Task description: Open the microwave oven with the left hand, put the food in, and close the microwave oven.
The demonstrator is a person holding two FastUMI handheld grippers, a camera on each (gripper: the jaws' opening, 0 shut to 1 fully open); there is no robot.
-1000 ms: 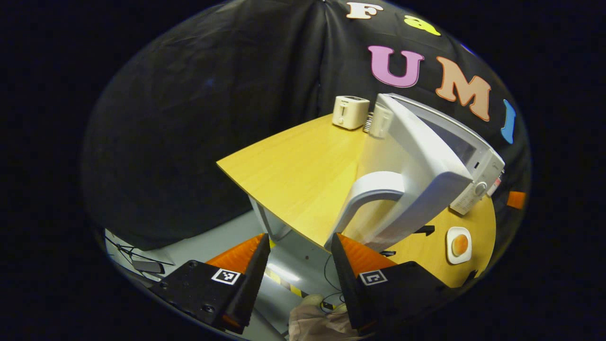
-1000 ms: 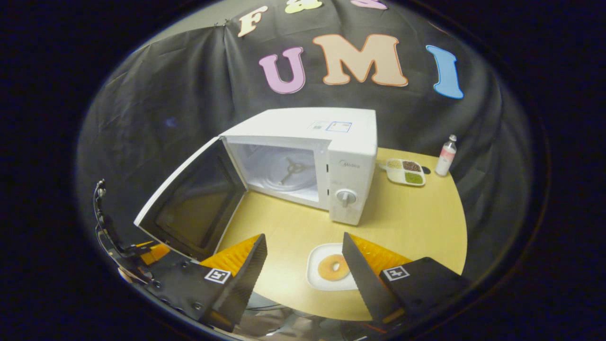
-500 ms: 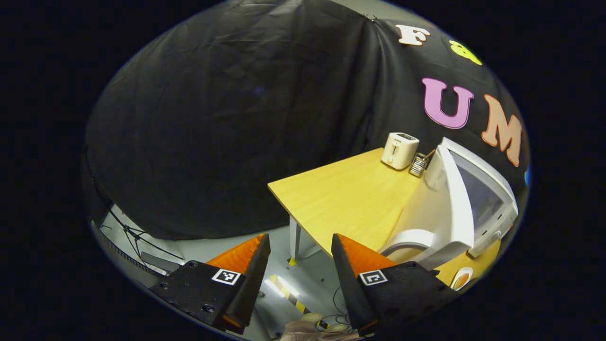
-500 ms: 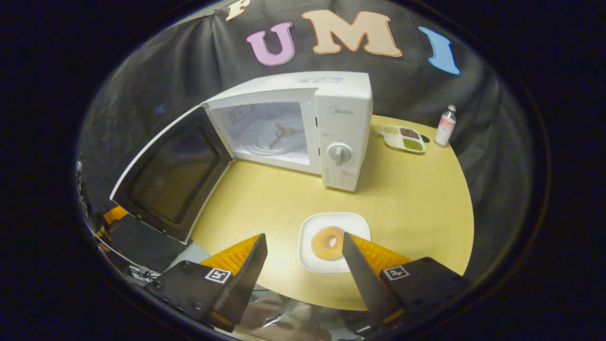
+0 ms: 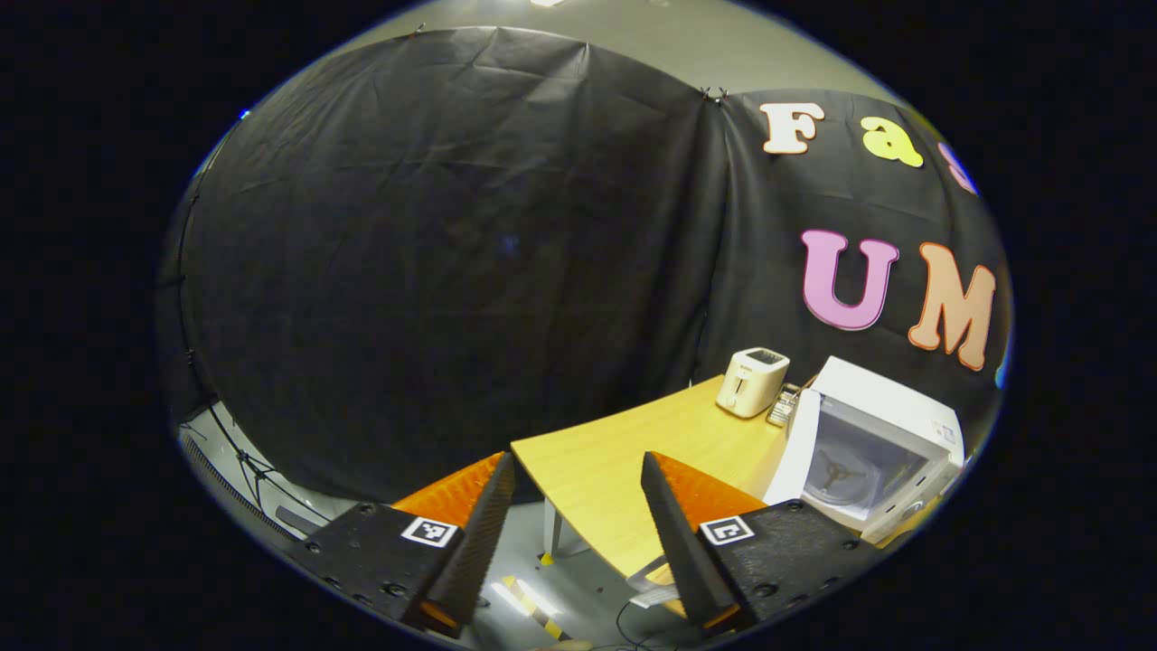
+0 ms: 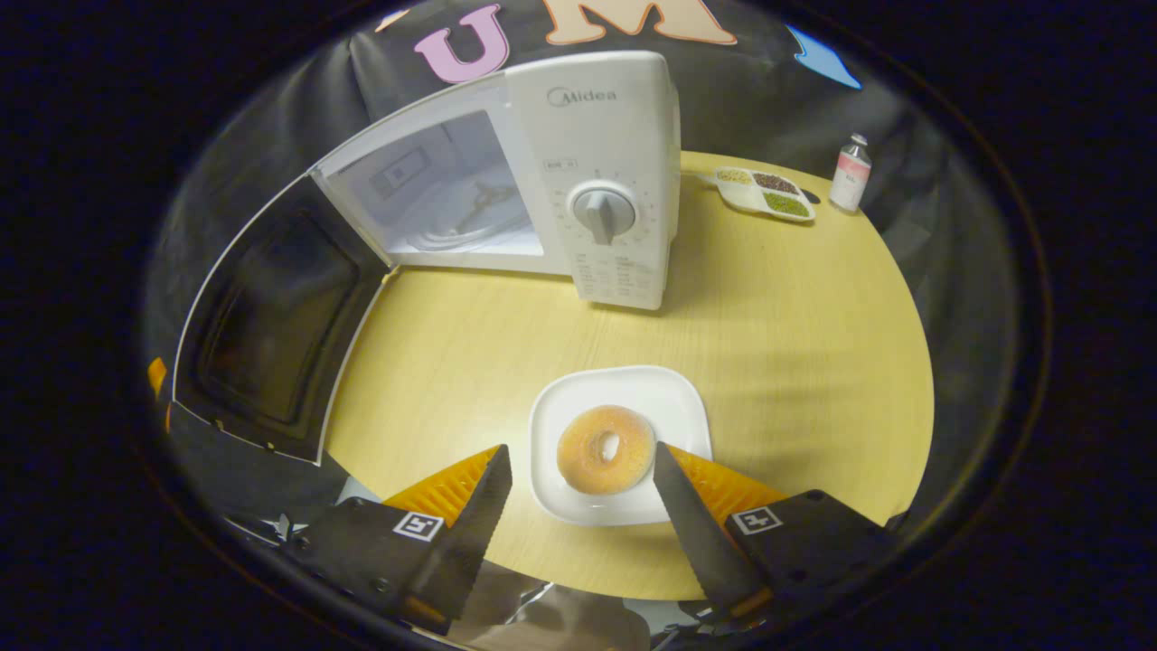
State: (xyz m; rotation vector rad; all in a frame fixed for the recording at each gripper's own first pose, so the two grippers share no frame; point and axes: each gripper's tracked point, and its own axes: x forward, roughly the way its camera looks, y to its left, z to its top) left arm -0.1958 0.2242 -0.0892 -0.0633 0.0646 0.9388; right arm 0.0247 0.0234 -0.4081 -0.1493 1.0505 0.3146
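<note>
In the right gripper view the white microwave (image 6: 587, 172) stands at the back of the round wooden table (image 6: 795, 307). Its door (image 6: 271, 316) is swung wide to the left, and the cavity (image 6: 443, 199) holds only the turntable ring. A glazed donut (image 6: 606, 448) lies on a white plate (image 6: 669, 389) near the table's front edge. My right gripper (image 6: 578, 461) is open and hovers just above and in front of the plate, whose front part lies between the fingers. My left gripper (image 5: 578, 470) is open with nothing in it, off the table's left side; the microwave (image 5: 868, 443) is far to its right.
A cream toaster (image 5: 753, 382) and a small rack stand behind the microwave on the table (image 5: 615, 452). A sectioned dish of grains (image 6: 764, 192) and a small bottle (image 6: 850, 172) sit at the back right. Cables lie on the grey floor (image 5: 271, 506) at the left.
My left gripper has drawn back from the door handle and turned left, away from the microwave. My right gripper has come forward and down over the plate with the donut.
</note>
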